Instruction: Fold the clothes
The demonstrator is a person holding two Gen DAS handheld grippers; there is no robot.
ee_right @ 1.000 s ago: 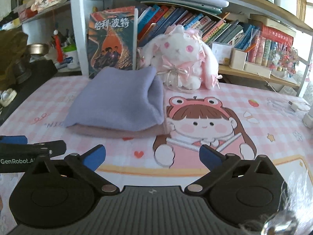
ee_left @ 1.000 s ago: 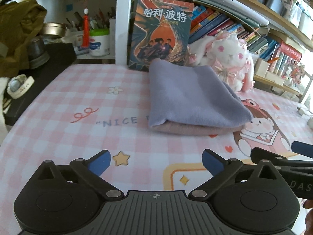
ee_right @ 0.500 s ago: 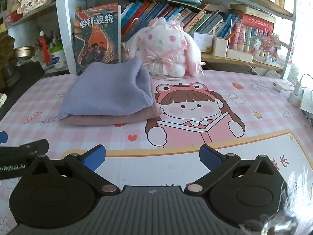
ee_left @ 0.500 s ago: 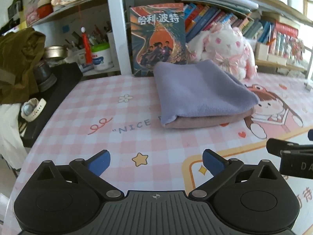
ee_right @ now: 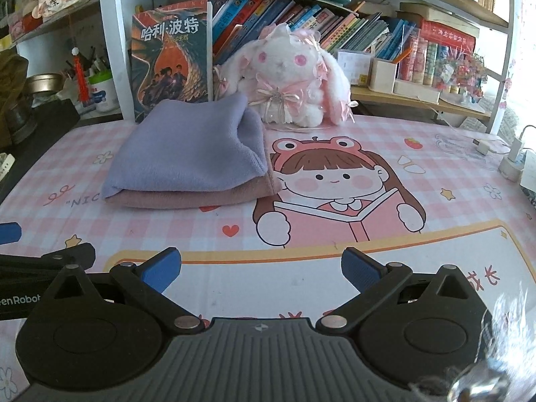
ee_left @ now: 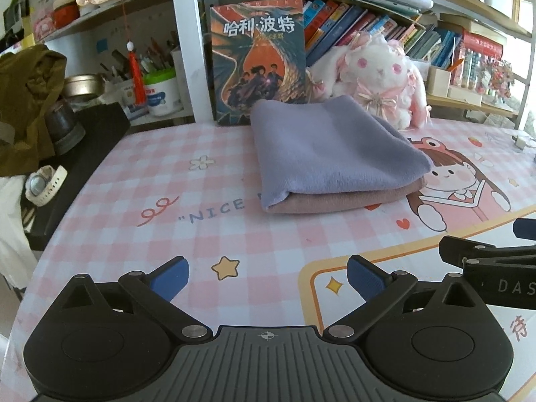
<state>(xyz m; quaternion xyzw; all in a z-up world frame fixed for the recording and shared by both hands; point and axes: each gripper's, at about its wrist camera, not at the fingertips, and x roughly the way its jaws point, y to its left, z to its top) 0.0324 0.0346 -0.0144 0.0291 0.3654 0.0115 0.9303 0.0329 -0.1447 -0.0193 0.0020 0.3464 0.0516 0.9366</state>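
Left wrist view first: at the far left a dark olive bag [ee_left: 23,100] slumped beside a black stand, and a white watch [ee_left: 43,184] lay on the stand's edge. Further right, on the pink checked surface [ee_left: 134,174], the left gripper [ee_left: 266,276] hovered low with its blue-tipped fingers [ee_left: 169,276] spread wide apart and nothing between them. Beyond it, near the back of the surface, sat the folded stack: a lavender cloth [ee_left: 331,154] lying squarely on a dusty pink cloth [ee_left: 345,201], both just in front of an upright book [ee_left: 259,60]. Right of the book a white plush rabbit [ee_left: 378,77] sat close behind the stack, perhaps touching it. At the right edge the right gripper [ee_left: 495,258] poked in from the side. In the right wrist view that gripper [ee_right: 261,269] likewise had its fingers [ee_right: 360,269] set apart and empty, well short of the stack [ee_right: 187,157]. To me the folding looked finished or nearly so. The cloths looked like soft, light fleece, limp and apt to slump or slide over each other, so any further hold would seem best taken at the rounded folded edge facing the grippers, pinching both layers together.
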